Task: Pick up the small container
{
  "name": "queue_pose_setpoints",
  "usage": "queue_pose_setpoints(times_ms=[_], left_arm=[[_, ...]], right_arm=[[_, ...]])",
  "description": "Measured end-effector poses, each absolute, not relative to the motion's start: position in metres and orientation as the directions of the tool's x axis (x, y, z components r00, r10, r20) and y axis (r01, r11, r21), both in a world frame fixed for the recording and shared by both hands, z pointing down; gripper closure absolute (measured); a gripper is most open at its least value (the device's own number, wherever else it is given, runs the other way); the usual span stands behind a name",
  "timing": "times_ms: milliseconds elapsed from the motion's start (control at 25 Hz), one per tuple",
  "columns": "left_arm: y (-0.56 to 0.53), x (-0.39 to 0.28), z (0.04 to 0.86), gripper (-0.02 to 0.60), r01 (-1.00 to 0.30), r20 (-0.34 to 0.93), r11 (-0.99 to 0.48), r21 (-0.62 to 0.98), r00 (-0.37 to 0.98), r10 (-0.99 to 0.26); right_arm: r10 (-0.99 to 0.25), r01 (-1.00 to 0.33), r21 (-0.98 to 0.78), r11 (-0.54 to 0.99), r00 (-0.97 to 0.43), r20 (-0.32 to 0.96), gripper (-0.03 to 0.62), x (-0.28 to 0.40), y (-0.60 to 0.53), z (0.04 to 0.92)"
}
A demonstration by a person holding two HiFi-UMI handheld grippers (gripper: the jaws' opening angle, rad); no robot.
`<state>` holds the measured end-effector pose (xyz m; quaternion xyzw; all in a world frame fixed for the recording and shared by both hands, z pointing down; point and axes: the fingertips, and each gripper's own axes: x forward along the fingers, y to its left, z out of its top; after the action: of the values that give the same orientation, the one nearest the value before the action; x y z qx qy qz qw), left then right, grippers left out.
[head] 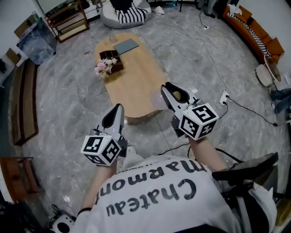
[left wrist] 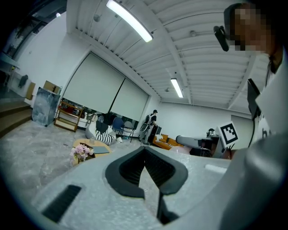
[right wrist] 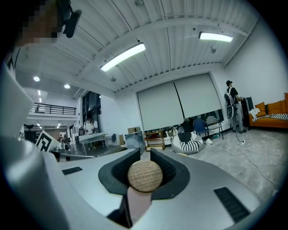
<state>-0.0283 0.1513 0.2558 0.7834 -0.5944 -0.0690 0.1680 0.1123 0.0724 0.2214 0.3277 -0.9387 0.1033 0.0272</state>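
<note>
The table (head: 136, 86) runs lengthwise away from the person. On its far half sits a flower bunch (head: 104, 67), with a compartment box (head: 112, 57) just behind it and a flat pad (head: 126, 46) farther back. Beyond the table lies a beanbag (head: 125, 13), with a shelf rack (head: 68, 20) to its left and a sofa (head: 254, 32) far right. The small container (right wrist: 145, 176) sits between the jaws of the right gripper (head: 168, 88), by the table's near end.

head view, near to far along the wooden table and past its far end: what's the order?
pink flowers → grey pad → striped beanbag
</note>
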Motion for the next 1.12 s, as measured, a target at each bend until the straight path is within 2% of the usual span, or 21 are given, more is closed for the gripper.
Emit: queue_pose_setpoints(times_ms=[1120], left_arm=[[0.189,0.027,0.248,0.567,-0.924,0.075,-0.203,0.325,0.239,-0.968]], right_arm=[[-0.585,-0.597,-0.165,0.785,-0.802,0.119,0.519,0.167,0.099,0.225]])
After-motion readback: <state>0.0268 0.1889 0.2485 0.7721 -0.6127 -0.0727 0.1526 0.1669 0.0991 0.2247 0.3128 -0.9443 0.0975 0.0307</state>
